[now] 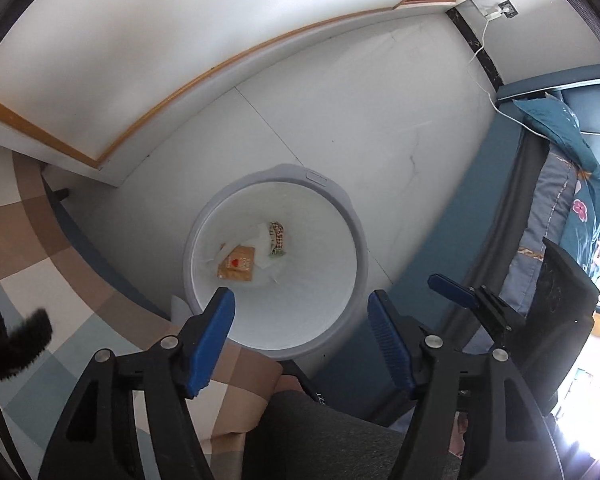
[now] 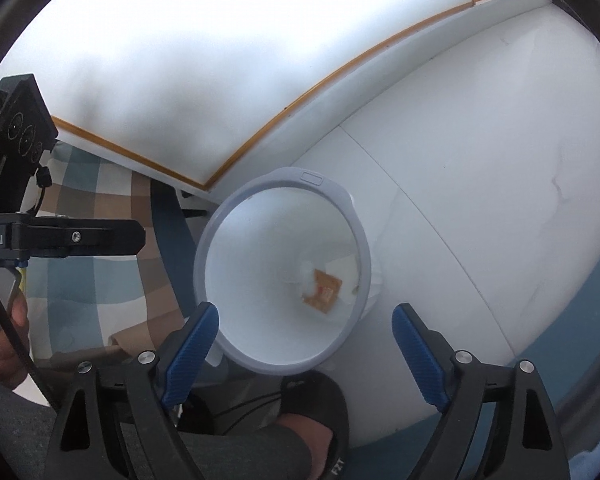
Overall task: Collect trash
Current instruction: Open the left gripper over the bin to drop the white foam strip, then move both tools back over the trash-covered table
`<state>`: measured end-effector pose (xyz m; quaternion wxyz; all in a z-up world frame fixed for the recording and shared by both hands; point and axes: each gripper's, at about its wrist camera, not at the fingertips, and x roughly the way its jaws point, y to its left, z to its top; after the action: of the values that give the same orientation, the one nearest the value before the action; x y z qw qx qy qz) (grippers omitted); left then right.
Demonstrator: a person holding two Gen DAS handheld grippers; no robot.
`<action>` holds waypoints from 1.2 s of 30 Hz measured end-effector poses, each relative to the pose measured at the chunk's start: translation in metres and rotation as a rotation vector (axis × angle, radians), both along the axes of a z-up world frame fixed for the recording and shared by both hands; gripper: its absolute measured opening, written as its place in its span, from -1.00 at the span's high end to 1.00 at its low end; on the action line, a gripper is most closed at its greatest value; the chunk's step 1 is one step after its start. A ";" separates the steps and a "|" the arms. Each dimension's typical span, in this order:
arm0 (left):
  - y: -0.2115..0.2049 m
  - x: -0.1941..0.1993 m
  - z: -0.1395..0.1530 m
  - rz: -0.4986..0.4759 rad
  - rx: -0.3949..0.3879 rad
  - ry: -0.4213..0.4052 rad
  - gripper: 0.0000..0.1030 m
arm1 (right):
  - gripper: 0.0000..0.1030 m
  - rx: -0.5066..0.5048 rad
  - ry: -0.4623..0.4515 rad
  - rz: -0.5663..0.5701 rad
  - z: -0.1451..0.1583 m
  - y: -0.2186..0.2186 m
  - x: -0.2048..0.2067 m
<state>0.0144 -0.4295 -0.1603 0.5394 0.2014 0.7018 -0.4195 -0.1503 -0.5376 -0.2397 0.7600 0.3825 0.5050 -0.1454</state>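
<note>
Pale grey tile floor carried the round grey-rimmed white-lined waste bin, standing near the checked brown-and-blue rug's edge. Both grippers hung above its mouth, pointing steeply down: the left gripper and the right gripper each gaped empty. At the bin's bottom lay an orange sachet beside a patterned wrapper, directly below the left gripper, which seemed nearer.

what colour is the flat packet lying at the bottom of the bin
Orange-brown with a small red mark, the packet shows best in the left wrist view.
</note>
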 end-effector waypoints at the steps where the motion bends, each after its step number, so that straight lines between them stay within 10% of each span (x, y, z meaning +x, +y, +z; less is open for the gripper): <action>1: 0.003 0.002 0.003 0.013 -0.007 -0.010 -0.30 | -0.75 -0.004 -0.006 -0.004 0.003 0.000 0.000; 19: 0.073 0.013 0.084 0.231 -0.154 -0.381 -0.45 | -0.82 -0.081 -0.138 -0.009 0.065 0.020 0.005; 36: 0.211 0.033 0.182 0.520 -0.326 -0.657 -0.70 | -0.88 -0.283 -0.402 0.115 0.218 0.086 0.043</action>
<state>0.0477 -0.2190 0.0216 0.8459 0.0531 0.4452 -0.2890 -0.1069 -0.4512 -0.0214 0.8982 0.2640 0.3391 -0.0920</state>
